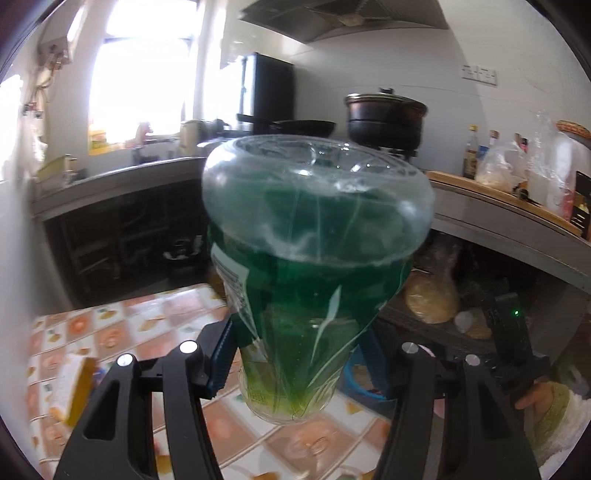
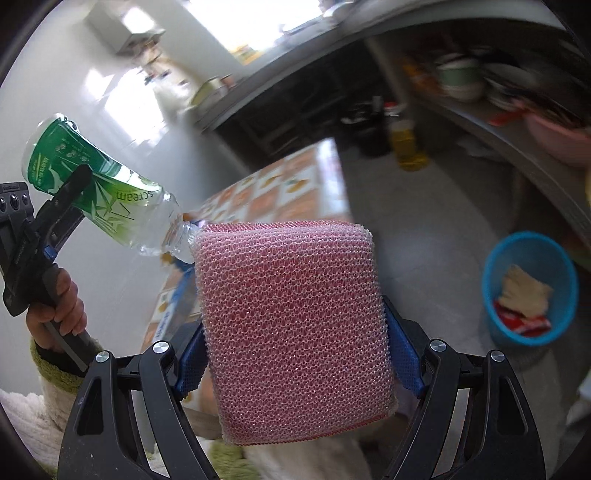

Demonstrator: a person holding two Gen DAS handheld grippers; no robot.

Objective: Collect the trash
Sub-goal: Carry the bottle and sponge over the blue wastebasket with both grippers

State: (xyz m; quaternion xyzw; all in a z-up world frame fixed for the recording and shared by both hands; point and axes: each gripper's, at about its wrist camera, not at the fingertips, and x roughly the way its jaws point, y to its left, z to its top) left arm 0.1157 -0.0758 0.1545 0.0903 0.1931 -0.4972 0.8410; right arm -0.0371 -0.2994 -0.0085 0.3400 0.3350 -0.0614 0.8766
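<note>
Currently: my left tool (image 1: 295, 369) grips bottle (image 1: 314, 266), right tool (image 2: 295, 354) grips sponge (image 2: 291, 332); either may miss the far-right bin (image 2: 528, 288) if released early.

a home kitchen: a lidded black pot (image 1: 386, 120) and a wok (image 1: 303, 127) sit on a stove under a range hood (image 1: 332, 18), bottles (image 1: 471, 155) line the counter (image 1: 509, 206), and what look like stacked bowls (image 2: 461, 79), blurred, fill a lower shelf.

Both raised: left hand-held gripper (image 1: 299, 354) and right hand-held gripper (image 2: 295, 343) each clamped on a load.
</note>
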